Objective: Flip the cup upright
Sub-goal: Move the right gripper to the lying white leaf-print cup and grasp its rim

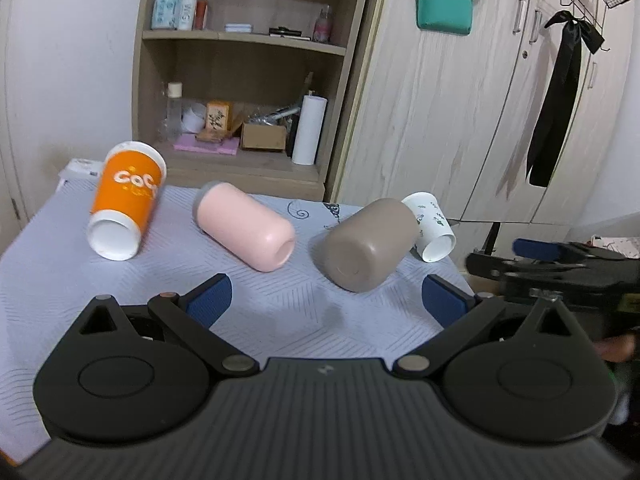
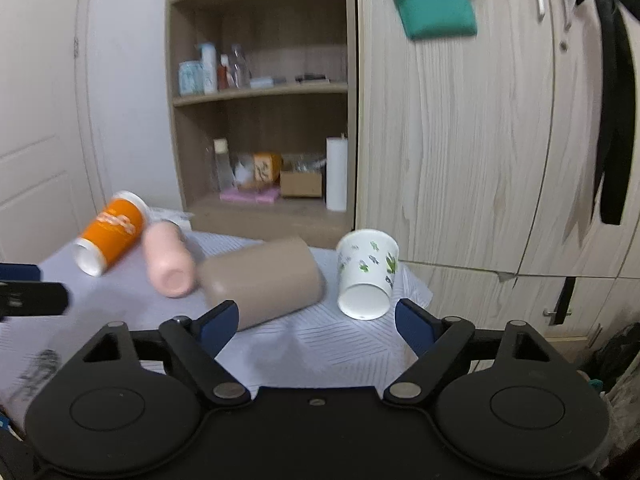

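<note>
A table [image 1: 48,280] under a pale patterned cloth carries 4 cups lying on their sides in a row: in the left wrist view the brown cup [image 1: 366,246] lies at 12 o'clock of the left gripper [image 1: 327,300], the pink cup [image 1: 246,232] at 11 o'clock beside it, the orange cup [image 1: 126,200] further out at 10 o'clock. The small white floral paper cup [image 2: 368,274] touches the brown cup's far side at 1 o'clock. Both the left gripper and the right gripper [image 2: 317,322] hover with jaws spread wide, holding nothing
</note>
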Tool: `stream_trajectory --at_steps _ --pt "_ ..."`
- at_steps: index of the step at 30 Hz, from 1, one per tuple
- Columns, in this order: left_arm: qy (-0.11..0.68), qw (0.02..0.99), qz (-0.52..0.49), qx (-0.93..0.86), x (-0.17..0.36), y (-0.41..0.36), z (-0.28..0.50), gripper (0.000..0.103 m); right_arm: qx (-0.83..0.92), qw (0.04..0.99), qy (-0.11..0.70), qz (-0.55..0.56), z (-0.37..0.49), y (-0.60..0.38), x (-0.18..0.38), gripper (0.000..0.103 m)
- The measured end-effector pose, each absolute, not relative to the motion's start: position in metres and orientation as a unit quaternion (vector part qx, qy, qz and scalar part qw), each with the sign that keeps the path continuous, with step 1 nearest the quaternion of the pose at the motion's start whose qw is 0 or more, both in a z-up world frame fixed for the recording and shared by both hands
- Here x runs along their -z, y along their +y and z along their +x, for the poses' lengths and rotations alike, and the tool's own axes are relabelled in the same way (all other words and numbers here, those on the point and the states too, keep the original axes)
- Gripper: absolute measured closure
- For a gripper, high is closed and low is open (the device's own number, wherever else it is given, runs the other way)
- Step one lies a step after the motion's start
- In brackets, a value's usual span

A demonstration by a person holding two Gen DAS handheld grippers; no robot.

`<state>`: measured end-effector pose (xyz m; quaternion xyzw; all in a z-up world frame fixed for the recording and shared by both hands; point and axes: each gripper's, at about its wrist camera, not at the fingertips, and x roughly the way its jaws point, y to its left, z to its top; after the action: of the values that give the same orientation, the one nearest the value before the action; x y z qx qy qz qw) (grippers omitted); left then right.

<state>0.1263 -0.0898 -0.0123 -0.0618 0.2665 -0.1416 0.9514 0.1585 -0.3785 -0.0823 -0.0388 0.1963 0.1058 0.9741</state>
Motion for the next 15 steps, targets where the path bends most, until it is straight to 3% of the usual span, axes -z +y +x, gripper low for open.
stream_trajectory --at_steps 8,15 --pt "0.282 0.946 -0.085 0.134 0.031 -0.088 0.153 0.0 -0.085 0.968 0.219 -0.093 0.23 -0.381 0.114 0.016" --pt "0.288 0.945 -0.079 0.131 0.041 -0.085 0.157 0.0 -0.07 0.964 0.252 -0.058 0.277 -0.391 0.131 0.016"
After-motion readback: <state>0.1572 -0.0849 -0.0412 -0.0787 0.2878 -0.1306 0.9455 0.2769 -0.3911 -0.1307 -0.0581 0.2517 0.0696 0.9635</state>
